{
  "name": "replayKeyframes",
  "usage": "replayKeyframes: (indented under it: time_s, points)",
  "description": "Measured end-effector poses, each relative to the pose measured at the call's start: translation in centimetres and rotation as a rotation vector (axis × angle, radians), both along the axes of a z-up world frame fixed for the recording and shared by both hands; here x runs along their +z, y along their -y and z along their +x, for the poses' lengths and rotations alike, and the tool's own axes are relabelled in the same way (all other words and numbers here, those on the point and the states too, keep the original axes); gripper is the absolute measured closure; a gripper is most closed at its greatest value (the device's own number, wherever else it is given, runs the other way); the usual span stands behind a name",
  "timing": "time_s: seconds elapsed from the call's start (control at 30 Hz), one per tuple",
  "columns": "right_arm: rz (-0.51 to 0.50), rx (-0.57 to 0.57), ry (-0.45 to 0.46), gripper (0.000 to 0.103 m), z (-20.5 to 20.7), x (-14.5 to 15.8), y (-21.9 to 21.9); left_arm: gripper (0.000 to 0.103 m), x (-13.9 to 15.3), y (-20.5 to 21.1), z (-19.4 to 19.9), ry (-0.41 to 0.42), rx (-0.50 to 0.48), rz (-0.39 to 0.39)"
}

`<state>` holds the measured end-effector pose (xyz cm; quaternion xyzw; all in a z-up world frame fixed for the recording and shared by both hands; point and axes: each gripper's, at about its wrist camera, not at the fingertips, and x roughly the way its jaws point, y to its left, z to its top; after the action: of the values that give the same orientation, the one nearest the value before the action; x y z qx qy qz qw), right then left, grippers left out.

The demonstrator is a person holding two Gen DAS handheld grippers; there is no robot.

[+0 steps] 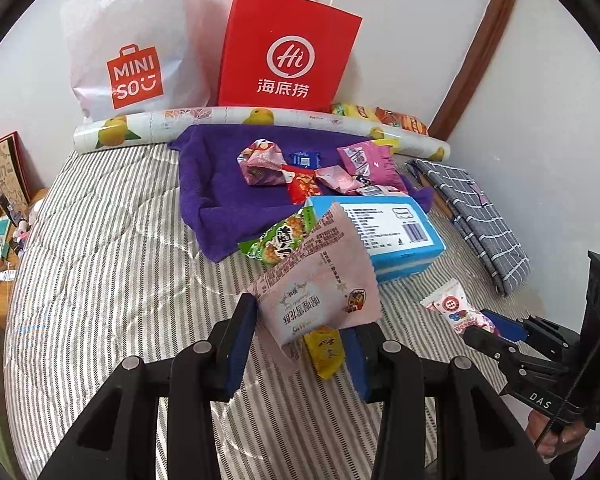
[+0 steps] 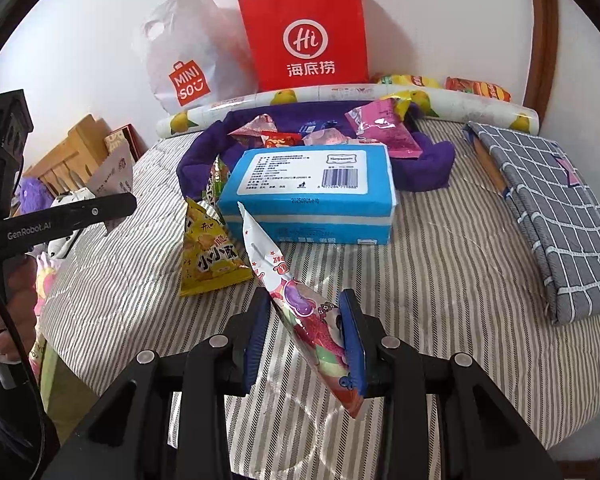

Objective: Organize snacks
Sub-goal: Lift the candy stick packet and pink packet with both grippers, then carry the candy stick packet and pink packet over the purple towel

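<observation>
Left wrist view — the left gripper (image 1: 300,340) clamps a pale pink snack packet (image 1: 320,292) above the striped bedcover (image 1: 112,280). Right gripper (image 2: 306,336) pinches a colourful candy packet (image 2: 300,308) — the blue box (image 2: 312,188) lies just beyond.

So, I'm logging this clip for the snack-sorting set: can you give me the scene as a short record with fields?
surface: striped bedspread
left gripper: shut on pale pink snack packet
right gripper: shut on white and pink candy packet
snack pile: on purple towel
beside pile: blue tissue pack
at wall: red paper bag, white plastic bag
</observation>
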<state>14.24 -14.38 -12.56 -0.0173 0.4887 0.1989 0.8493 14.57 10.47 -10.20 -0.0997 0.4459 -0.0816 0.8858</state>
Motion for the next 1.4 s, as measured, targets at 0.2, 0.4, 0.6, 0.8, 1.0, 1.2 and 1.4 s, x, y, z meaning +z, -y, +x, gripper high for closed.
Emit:
replayKeyframes:
  time_s: [0.2,0.4,0.6,0.8,1.0,1.2,1.4]
  points:
    - [-0.008,-0.02,-0.005,0.068,-0.1,-0.2,0.7,0.064,0.0,0.7,-0.1,-0.003,-0.01,0.004]
    - [0.004,-0.041,0.003,0.068,0.2,0.2,1.2,0.064,0.3,0.8,0.4,-0.004,-0.009,-0.004]
    - [0.016,-0.054,0.023,0.068,0.9,1.3,1.4,0.064,1.1,0.9,0.9,0.009,-0.006,-0.019]
    - [0.026,-0.067,0.041,0.068,1.6,2.3,1.5,0.064,2.0,1.1,1.2,0.025,-0.007,-0.019]
    - [0.032,-0.078,0.051,0.068,2.3,3.0,1.6,0.063,2.5,1.5,1.6,0.035,-0.009,-0.02]
    - [0.043,-0.086,0.074,0.068,3.1,4.0,1.7,0.064,3.2,2.1,2.1,0.042,-0.015,-0.021]
    - [0.057,-0.097,0.089,0.068,4.1,5.0,1.9,0.063,4.1,3.1,2.9,0.052,-0.025,-0.019]
